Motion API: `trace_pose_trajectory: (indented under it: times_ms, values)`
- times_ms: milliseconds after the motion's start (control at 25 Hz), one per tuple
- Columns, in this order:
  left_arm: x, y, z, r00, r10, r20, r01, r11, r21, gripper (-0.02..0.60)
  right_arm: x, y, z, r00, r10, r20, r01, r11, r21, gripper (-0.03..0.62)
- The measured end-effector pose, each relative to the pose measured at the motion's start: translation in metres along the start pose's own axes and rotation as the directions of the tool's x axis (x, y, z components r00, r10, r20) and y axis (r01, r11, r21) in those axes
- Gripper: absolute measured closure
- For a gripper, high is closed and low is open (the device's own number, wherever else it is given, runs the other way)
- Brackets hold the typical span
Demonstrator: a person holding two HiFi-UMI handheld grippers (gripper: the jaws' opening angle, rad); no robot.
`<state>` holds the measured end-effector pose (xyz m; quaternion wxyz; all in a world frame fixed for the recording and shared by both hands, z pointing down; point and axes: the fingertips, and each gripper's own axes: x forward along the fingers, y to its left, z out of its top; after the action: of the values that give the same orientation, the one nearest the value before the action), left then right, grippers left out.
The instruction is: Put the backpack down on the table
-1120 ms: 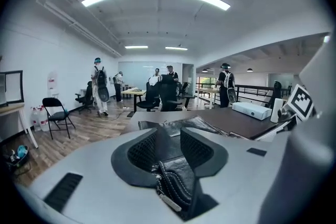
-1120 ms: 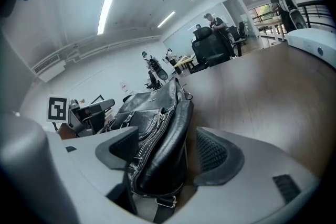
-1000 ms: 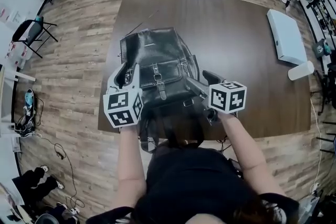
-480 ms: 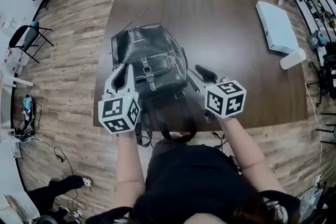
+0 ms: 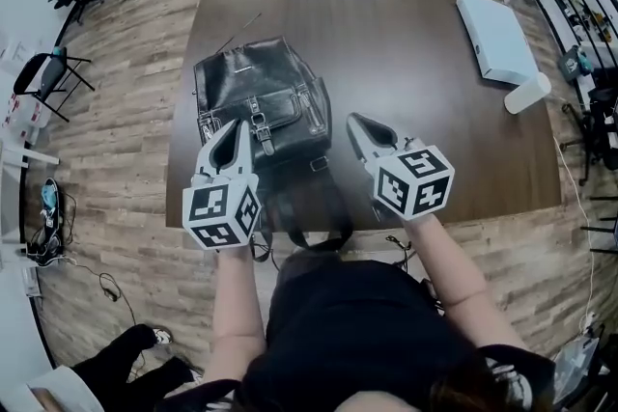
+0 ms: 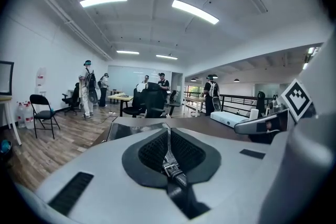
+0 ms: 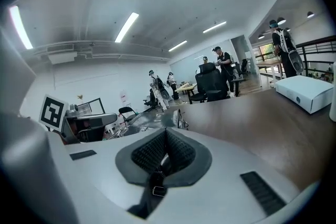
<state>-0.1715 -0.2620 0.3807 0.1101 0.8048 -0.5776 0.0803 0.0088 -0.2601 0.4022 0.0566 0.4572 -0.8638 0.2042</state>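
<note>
Lying flat on table (image 5: 415,101), backpack (image 5: 256,96) runs near-far, straps toward person. Left gripper (image 5: 237,126) overlaps its near edge, right gripper (image 5: 359,123) just beside. Both jaws just closed, empty.

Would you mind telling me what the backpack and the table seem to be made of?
The backpack looks like black leather or imitation leather, glossy: light glints off its creased flap. The table looks like dark brown wood or wood-look laminate, smooth with a soft sheen; I cannot tell which.
</note>
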Motion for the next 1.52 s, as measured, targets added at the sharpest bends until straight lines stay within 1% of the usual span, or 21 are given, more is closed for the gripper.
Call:
trace_pose_trajectory:
  times_ms: [240, 400, 640, 1120, 1520]
  values:
    - [-0.011, -0.008, -0.006, 1.0, -0.012, -0.012, 0.012, 1.0, 0.009, 0.537, -0.008, 0.008, 0.003, 1.0, 0.017, 0.017, -0.017, 1.0, -0.007, 0.577]
    - [-0.018, -0.005, -0.014, 0.999, -0.007, -0.034, 0.007, 1.0, 0.015, 0.537, -0.011, 0.008, 0.005, 0.999, 0.018, 0.028, -0.018, 1.0, 0.001, 0.577]
    - [-0.027, 0.001, -0.025, 0.999, 0.002, -0.05, -0.002, 1.0, 0.003, 0.537, -0.014, 0.01, 0.005, 0.999, 0.008, 0.033, -0.008, 1.0, -0.012, 0.577]
    - [-0.032, 0.014, -0.026, 0.999, -0.01, -0.045, 0.01, 1.0, -0.008, 0.537, -0.004, 0.017, 0.001, 1.0, 0.002, 0.027, -0.002, 1.0, -0.008, 0.577]
    - [-0.028, 0.022, -0.024, 0.999, -0.045, -0.025, 0.044, 0.999, -0.017, 0.537, 0.004, 0.016, -0.009, 1.0, -0.026, 0.003, 0.026, 1.0, -0.011, 0.577]
